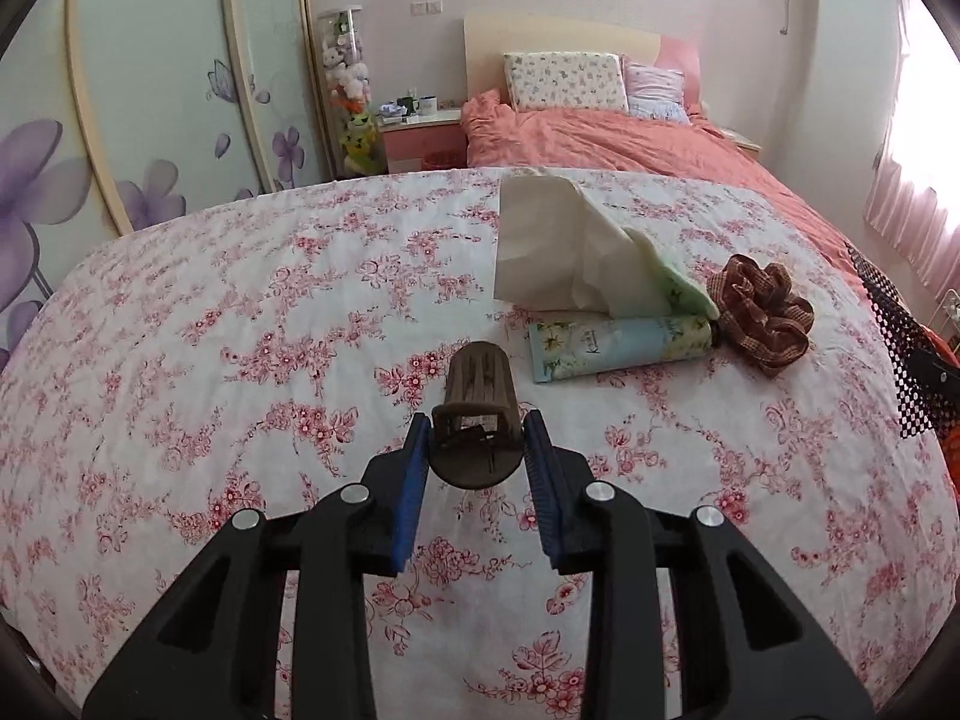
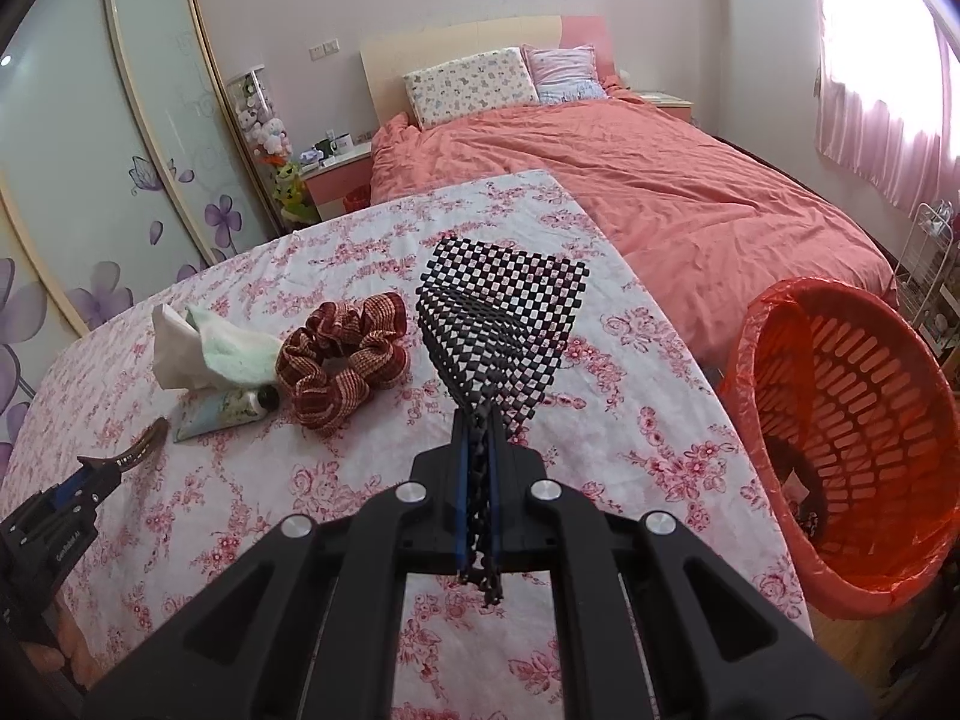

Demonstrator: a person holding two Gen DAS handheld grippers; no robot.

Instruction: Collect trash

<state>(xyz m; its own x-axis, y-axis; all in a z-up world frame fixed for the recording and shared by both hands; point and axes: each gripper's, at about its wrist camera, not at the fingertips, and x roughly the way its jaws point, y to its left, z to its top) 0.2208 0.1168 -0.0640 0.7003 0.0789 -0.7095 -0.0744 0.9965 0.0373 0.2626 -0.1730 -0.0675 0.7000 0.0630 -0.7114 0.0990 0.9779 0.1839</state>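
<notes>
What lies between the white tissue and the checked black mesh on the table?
The brown plaid scrunchie lies between the tissue and the mesh, shown in the right wrist view.

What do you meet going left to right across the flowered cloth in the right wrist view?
left gripper with a brown hair clip → white tissue → checked scrunchie → black mesh mat in the right gripper → red basket.

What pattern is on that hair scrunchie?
Red-brown plaid scrunchie, clearest in the right wrist view.
</notes>
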